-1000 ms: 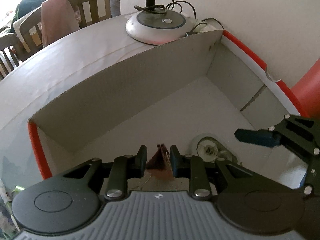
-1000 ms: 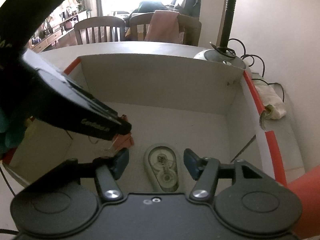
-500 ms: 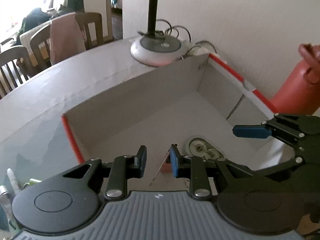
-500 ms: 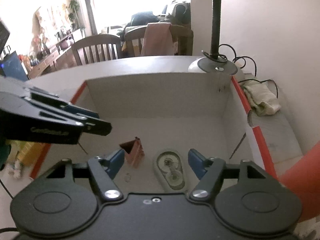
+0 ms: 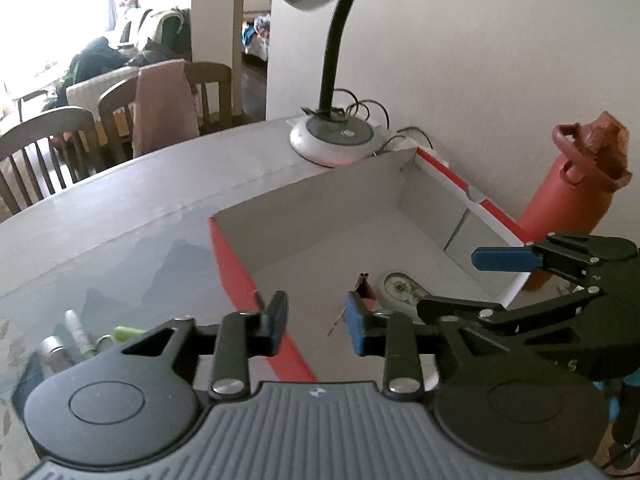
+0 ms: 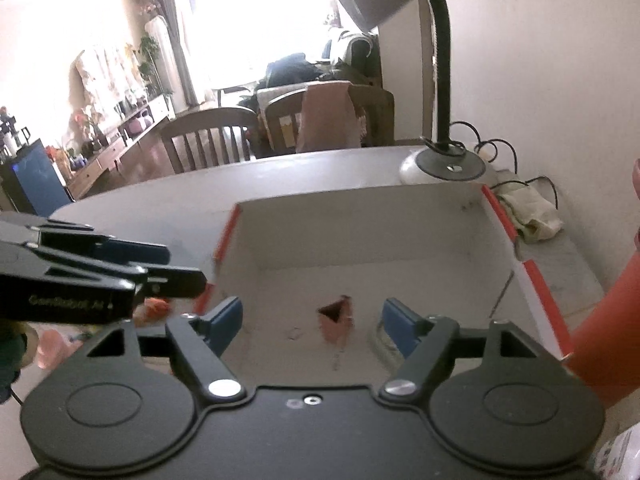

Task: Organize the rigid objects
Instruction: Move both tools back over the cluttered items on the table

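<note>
One box, two items inside, perhaps

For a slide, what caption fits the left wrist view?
Open left gripper above a cardboard box holding a tape dispenser, right gripper alongside.

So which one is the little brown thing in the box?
Find the big cardboard box with red edges in front of the desk lamp. On its pale floor near the front lie two things. The binder clip is the small reddish-brown triangle standing up, left of the flat whitish oval tape dispenser.

Left gripper parted, empty, right gripper spread wide
</note>
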